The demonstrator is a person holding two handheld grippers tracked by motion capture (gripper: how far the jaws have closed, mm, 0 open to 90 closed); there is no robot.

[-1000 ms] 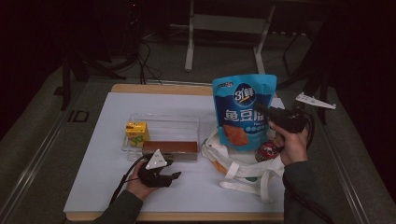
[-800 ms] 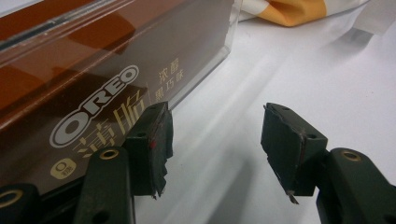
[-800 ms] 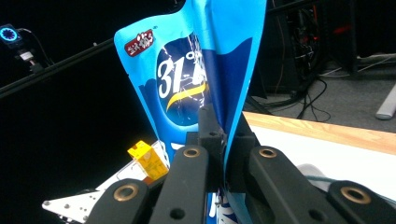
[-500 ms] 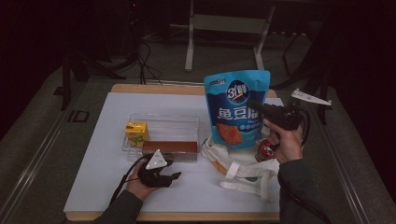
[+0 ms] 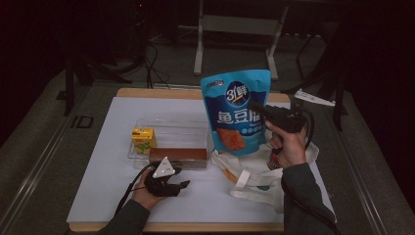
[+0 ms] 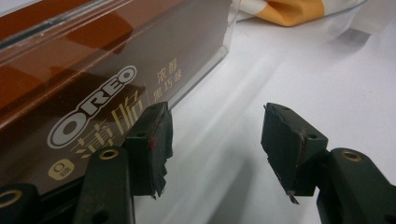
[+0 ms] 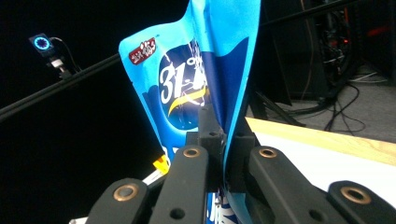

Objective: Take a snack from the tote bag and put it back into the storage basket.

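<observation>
Nearest, at six o'clock, the left gripper (image 5: 182, 184) rests on the table (image 5: 98, 196), jaws spread and empty. Farther, at three o'clock, the right gripper (image 5: 252, 104) pinches the blue snack bag's (image 5: 237, 110) edge; it hangs upright, long axis vertical, above the tote bag (image 5: 249, 171).
</observation>
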